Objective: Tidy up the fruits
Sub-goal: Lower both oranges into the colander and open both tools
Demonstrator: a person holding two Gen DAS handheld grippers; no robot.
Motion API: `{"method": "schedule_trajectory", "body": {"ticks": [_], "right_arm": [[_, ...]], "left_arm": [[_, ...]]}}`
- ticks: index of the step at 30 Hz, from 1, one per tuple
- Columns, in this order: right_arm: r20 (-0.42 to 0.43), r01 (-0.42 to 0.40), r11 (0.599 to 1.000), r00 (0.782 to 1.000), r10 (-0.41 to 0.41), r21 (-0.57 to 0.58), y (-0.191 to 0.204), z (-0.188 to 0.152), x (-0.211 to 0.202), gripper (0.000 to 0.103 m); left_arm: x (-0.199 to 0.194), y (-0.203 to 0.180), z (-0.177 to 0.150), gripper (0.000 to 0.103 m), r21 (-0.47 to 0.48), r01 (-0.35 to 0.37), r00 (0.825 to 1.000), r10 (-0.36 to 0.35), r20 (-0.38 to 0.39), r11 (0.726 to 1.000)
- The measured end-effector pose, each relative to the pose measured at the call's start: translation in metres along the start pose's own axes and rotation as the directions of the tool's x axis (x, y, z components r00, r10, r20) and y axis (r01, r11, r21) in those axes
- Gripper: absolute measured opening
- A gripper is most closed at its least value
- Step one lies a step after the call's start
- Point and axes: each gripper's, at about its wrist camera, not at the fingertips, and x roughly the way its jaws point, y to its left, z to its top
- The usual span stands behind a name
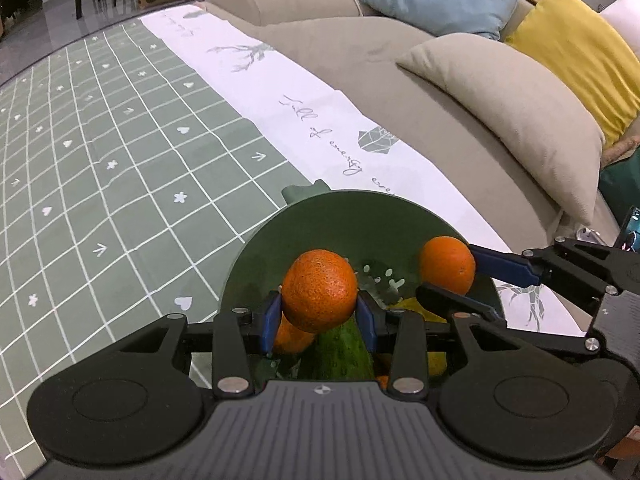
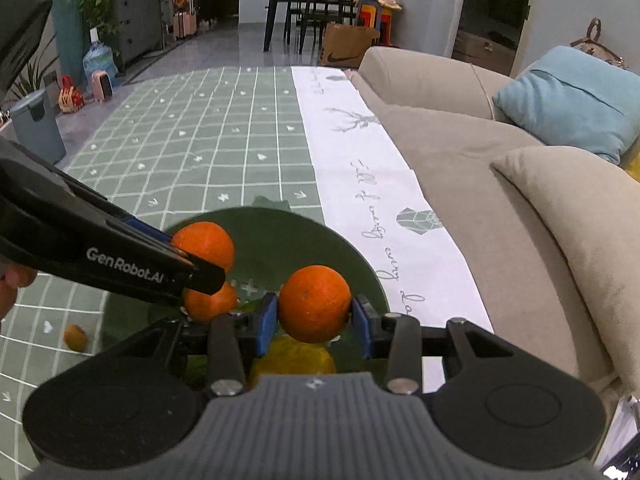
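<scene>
Left wrist view: the left gripper (image 1: 320, 312) clamps an orange (image 1: 319, 290) between its blue pads, narrowly parted, above the green bowl (image 1: 340, 220). Right wrist view: the right gripper (image 2: 314, 318) likewise pinches a second orange (image 2: 314, 303) over that bowl.

A checked green tablecloth (image 2: 208, 148) bears a green bowl (image 2: 280, 236) and one small orange (image 2: 75, 337).
</scene>
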Motion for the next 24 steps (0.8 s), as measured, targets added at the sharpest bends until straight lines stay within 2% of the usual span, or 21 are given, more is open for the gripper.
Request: {"method": "schedule_trajectory", "body": {"ticks": [10, 24], "right_arm": [[-0.033, -0.008, 1.0, 0.999, 0.007, -0.017, -0.002, -0.005, 0.031, 0.037], [-0.031, 0.0, 1.0, 1.0, -0.001, -0.029, 0.002, -0.003, 0.031, 0.037]], "left_arm": [[0.03, 0.002, 0.003, 0.046, 0.014, -0.008, 0.999, 0.009, -0.04, 1.0], [0.03, 0.0, 0.004, 0.05, 0.029, -0.04, 0.998, 0.041, -0.039, 0.999]]}}
